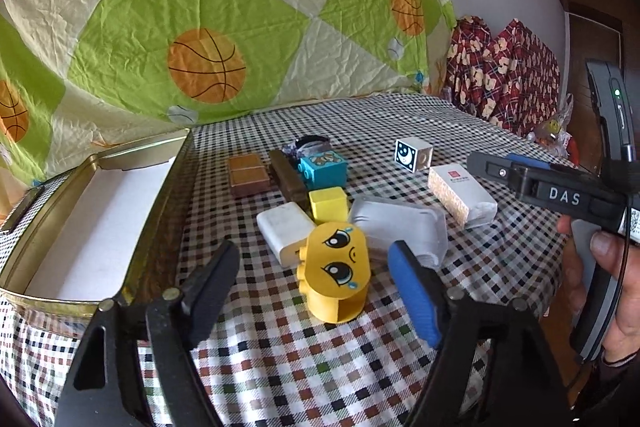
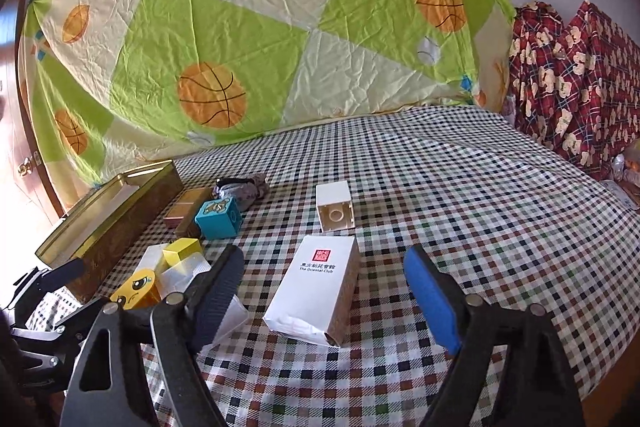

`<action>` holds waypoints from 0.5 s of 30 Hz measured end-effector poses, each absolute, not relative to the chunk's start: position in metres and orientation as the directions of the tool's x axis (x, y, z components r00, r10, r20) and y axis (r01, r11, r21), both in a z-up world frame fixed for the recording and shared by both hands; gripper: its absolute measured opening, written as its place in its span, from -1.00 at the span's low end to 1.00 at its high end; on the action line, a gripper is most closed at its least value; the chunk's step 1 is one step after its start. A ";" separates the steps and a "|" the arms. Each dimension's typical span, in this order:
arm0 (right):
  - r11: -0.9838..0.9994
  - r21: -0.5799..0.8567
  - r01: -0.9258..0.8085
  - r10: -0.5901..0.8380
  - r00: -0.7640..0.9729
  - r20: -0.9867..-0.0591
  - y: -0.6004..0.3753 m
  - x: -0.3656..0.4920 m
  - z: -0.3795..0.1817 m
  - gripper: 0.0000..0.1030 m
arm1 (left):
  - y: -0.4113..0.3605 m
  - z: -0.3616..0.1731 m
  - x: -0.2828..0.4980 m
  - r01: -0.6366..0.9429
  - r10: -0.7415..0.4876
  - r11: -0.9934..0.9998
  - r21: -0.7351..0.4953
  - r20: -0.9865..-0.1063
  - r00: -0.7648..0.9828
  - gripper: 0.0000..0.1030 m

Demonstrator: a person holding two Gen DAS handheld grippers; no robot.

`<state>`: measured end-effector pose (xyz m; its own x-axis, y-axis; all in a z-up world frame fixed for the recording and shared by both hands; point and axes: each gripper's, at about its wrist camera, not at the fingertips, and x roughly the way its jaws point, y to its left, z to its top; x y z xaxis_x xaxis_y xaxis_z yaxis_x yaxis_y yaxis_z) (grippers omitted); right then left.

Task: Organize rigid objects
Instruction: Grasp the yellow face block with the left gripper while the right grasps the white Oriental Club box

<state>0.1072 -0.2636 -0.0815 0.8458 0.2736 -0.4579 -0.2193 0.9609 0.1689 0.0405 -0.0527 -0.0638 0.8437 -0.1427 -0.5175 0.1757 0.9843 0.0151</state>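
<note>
A yellow oval block with a crying face (image 1: 336, 275) stands on the checked cloth between the fingers of my left gripper (image 1: 316, 287), which is open with gaps on both sides. My right gripper (image 2: 326, 295) is open too and straddles a white carton with a red seal (image 2: 316, 287) without touching it. Behind the face block lie a yellow cube (image 1: 329, 203), a flat white box (image 1: 286, 227) and a pale plastic case (image 1: 400, 227). Farther back are a teal block (image 1: 324, 169), brown blocks (image 1: 248, 173) and a white cube brick (image 2: 335, 207).
An open gold tin (image 1: 160, 195) with a white inside sits at the left edge of the table. A basketball-print sheet (image 1: 208, 67) hangs behind. Red patterned fabric (image 2: 580, 87) is piled at the far right. A person's hand (image 1: 612, 287) holds the right gripper.
</note>
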 end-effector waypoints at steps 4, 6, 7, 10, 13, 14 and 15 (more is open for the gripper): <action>0.959 0.164 -0.231 0.283 0.825 -0.490 -0.259 0.115 -0.086 0.41 | -0.058 -0.066 0.048 0.188 -0.149 0.982 0.018 -0.538 0.830 0.33; 0.958 0.162 -0.236 0.286 0.812 -0.509 -0.257 0.118 -0.089 0.41 | -0.059 -0.069 0.053 0.194 -0.155 0.981 0.012 -0.555 0.817 0.23; 0.959 0.155 -0.236 0.282 0.806 -0.520 -0.255 0.120 -0.091 0.41 | -0.059 -0.072 0.057 0.197 -0.160 0.980 0.002 -0.574 0.803 0.13; 0.960 0.136 -0.245 0.278 0.779 -0.562 -0.249 0.126 -0.096 0.19 | -0.058 -0.080 0.065 0.214 -0.190 0.976 -0.037 -0.620 0.761 -0.18; 0.961 0.130 -0.245 0.273 0.754 -0.598 -0.246 0.132 -0.100 0.06 | -0.056 -0.080 0.064 0.214 -0.204 0.975 -0.059 -0.619 0.759 -0.18; 0.961 0.125 -0.247 0.271 0.747 -0.607 -0.245 0.134 -0.101 0.05 | -0.056 -0.080 0.064 0.216 -0.206 0.975 -0.060 -0.619 0.758 -0.18; 0.963 0.112 -0.247 0.262 0.743 -0.616 -0.243 0.136 -0.101 0.04 | -0.057 -0.081 0.064 0.220 -0.209 0.974 -0.060 -0.619 0.757 -0.18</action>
<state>0.1356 -0.2430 -0.1014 0.7430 0.2622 -0.6158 -0.2466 0.9626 0.1123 0.0638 -0.0567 -0.0806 0.7570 -0.2094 -0.6190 0.2198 0.9737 -0.0605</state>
